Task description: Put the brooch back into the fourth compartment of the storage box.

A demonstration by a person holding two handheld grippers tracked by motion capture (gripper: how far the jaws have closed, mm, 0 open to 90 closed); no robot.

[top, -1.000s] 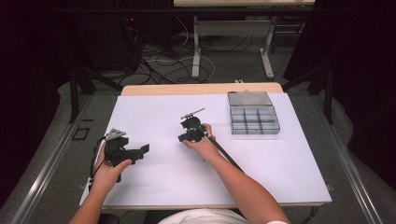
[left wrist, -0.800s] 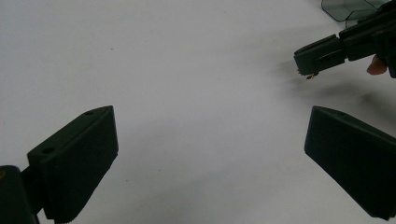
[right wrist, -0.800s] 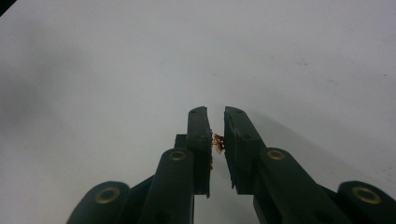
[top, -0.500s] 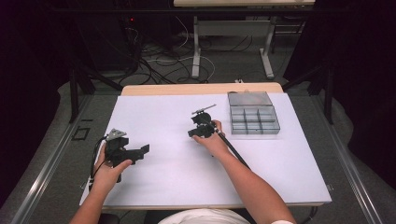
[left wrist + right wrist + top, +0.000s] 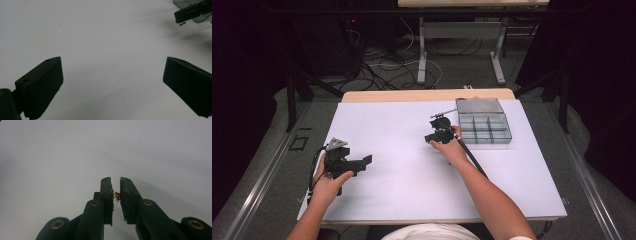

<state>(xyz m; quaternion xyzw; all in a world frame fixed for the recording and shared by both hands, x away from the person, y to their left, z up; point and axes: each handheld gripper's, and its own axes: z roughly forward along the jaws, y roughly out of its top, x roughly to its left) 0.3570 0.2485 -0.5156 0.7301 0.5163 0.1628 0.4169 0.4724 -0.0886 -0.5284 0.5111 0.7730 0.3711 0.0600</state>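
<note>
Now a small brass piece (image 5: 116, 195) sits pinched between the right gripper (image 5: 115, 185) jaws.

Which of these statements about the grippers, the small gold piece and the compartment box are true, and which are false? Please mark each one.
1. The right gripper is shut on a small gold piece. True.
2. The left gripper is shut. False: its jaws stand wide apart with nothing between them.
3. The compartment box lies at the table's far right. True.
4. The left gripper holds the box. False: it rests over the white table, far from the box.
</note>
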